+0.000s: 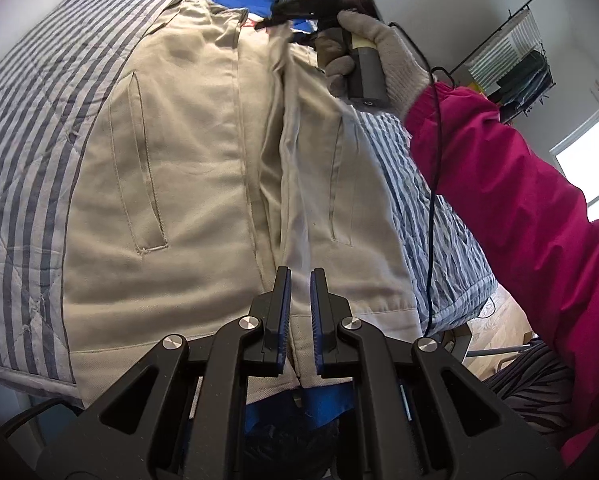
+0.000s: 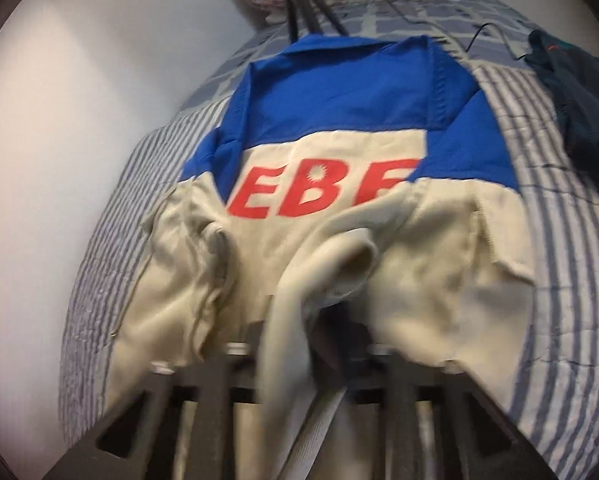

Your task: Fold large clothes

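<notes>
Spread across a striped quilt [image 1: 27,128] on the bed, the beige-and-blue jacket [image 1: 187,168] looks soft, limp and fairly light, best taken by its hem or front edges, where the left gripper [image 1: 300,280] pinches cloth while the right gripper [image 2: 299,320] sits blurred under folds, its grip unclear.

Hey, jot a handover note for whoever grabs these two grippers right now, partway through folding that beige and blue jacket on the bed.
Left gripper: shut on the jacket's bottom edge, at the near side of the bed.
Right gripper: held by the gloved hand up at the collar end. Beige cloth drapes over its fingers, and the blur hides whether it grips.
Jacket: lies lengthwise on the striped bedspread, front panels meeting down the middle.
Done: laid out, no finished fold visible.
Left: probably all the folding.
</notes>
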`<action>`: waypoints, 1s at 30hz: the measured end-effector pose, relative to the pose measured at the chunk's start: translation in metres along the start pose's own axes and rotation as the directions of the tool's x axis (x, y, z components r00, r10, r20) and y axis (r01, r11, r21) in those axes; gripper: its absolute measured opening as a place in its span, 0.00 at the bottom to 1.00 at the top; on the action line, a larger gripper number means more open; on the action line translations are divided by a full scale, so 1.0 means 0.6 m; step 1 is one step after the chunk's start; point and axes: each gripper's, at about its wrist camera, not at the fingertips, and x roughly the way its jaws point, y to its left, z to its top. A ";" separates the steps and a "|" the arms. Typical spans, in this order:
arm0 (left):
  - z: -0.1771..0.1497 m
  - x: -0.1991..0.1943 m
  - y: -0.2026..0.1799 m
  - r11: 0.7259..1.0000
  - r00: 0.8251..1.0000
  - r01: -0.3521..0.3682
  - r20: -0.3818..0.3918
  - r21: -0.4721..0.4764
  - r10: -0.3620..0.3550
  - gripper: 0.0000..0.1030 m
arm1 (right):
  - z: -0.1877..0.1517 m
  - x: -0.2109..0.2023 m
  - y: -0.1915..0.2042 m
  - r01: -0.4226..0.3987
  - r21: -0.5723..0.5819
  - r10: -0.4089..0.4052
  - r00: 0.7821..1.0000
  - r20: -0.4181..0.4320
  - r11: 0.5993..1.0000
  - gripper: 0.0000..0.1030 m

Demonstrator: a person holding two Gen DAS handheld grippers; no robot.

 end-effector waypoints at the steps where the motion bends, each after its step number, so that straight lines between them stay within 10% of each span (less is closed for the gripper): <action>1: 0.000 0.000 0.000 1.000 1.000 -0.002 0.001 0.004 0.002 0.06 | -0.001 -0.014 0.002 -0.040 -0.007 0.040 0.999 0.021 0.999 0.41; 4: -0.001 0.000 0.003 1.000 1.000 0.005 -0.005 -0.006 -0.005 0.06 | -0.008 -0.079 -0.001 -0.101 -0.024 0.102 0.990 0.098 0.995 0.38; 11: -0.002 -0.010 -0.001 1.000 1.000 0.012 0.015 -0.004 -0.012 0.06 | -0.052 -0.063 -0.027 0.213 -0.018 -0.212 0.977 0.032 0.977 0.18; 19: 0.002 -0.015 -0.010 1.000 1.000 0.011 0.023 0.003 -0.011 0.06 | -0.083 0.028 0.060 0.079 -0.168 -0.087 0.995 -0.039 0.983 0.18; 22: 0.003 -0.026 -0.006 1.000 0.999 0.014 0.038 0.001 -0.014 0.06 | -0.080 -0.012 0.061 -0.084 -0.135 0.079 0.996 -0.048 0.987 0.18; 30: -0.009 -0.076 0.028 1.000 0.995 -0.006 0.099 -0.015 0.008 0.11 | -0.153 -0.161 0.058 -0.048 -0.133 0.051 0.999 0.017 0.990 0.21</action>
